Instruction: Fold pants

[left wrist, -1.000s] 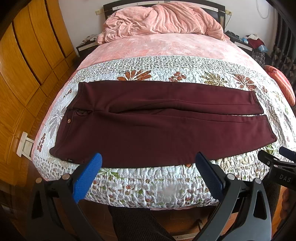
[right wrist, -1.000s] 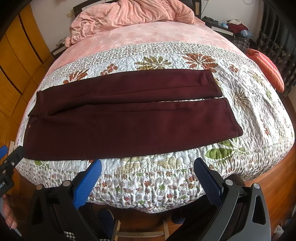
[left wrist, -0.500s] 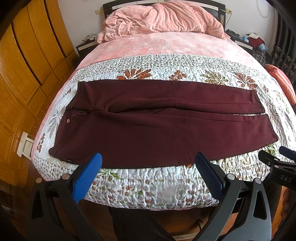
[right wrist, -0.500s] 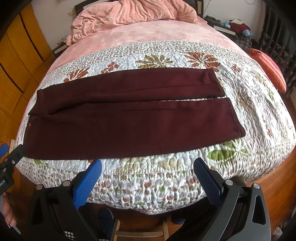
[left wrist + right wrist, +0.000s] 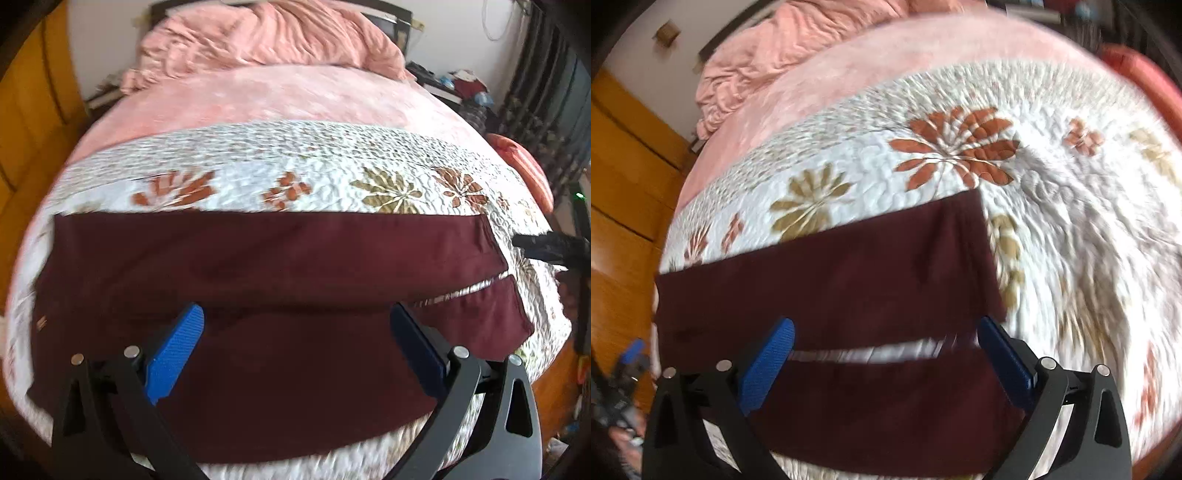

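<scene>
— Pants lie flat across the quilt, waist toward the wardrobe, both legs side by side. Where are your claws?

— I see my left gripper spread wide above the near leg, grasping nothing. My right gripper is also released, over the gap between the legs near the cuffs. The pink blanket sits beyond the quilt.

Maroon pants: matt, smooth woven cloth. Beneath them a puckered, stitched quilt; at 12 o'clock a plush pink blanket, crumpled. Left gripper: matt black plastic, 2 ribbed blue pads, shiny metal pins. Glossy wood wardrobe at 9 o'clock.
</scene>
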The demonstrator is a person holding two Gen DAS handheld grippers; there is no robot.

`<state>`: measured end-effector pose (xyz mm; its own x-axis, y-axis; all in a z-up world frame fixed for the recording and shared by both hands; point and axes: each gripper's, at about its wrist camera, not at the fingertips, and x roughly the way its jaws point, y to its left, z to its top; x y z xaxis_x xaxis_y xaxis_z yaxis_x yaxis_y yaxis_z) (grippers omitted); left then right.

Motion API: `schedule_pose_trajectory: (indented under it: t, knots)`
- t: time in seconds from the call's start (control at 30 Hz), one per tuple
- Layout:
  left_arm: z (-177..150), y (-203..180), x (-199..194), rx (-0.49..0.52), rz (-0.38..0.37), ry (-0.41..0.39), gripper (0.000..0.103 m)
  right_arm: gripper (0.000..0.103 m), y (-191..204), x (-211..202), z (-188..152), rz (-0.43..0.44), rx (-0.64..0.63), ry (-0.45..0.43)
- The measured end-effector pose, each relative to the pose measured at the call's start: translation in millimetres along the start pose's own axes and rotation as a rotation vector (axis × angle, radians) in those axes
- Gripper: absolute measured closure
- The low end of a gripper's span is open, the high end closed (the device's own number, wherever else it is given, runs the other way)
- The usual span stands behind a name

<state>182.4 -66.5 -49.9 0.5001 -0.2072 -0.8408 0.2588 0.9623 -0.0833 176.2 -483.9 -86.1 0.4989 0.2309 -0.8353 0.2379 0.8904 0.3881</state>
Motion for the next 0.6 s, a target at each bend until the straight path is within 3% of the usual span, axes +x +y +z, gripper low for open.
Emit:
schedule_pose_trajectory:
  t: [0.17, 0.33, 0.6]
  knots:
    - [44.7, -0.8, 61.4, -0.010, -0.037, 0.056, 0.003, 0.004, -36.6, 48.6, 54.9, -0.057, 0.003, 0.085]
    - [78.7, -4.8, 113.0, -0.043, -0.106, 0.121, 0.003, 0.003, -42.1, 81.6, 69.2, 0.089, -0.059, 0.157]
    - [87.6, -12.9, 155.3, 0.068, -0.181, 0.144, 0.003, 0.003, -50.2, 90.6, 62.9, 0.177, -0.119, 0.138]
